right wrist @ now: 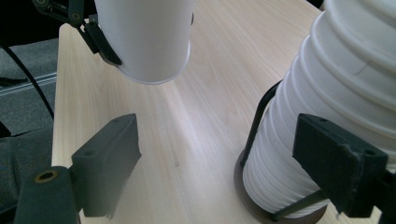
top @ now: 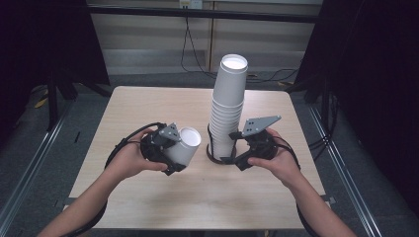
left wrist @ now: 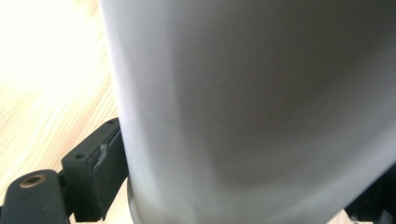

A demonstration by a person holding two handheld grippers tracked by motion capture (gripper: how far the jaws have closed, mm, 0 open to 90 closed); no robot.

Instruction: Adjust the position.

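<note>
A single white paper cup [top: 185, 145] is tilted above the table, left of centre, with my left gripper [top: 173, 150] shut on its side. In the left gripper view the cup's wall [left wrist: 243, 102] is very close, and one black pad [left wrist: 100, 163] presses against it. A tall stack of white cups [top: 229, 103] stands upright in a black wire holder [top: 215, 158] mid-table. My right gripper [top: 232, 149] is open at the stack's base. The stack [right wrist: 336, 93] rises behind its right pad [right wrist: 338, 163], and bare table lies between the jaws. The held cup [right wrist: 149, 37] hangs beyond.
The light wooden table [top: 148, 103] has bare room to the left, at the back and along the front. Dark curtains, floor rails and cables surround it. A person's forearms come in from the bottom edge.
</note>
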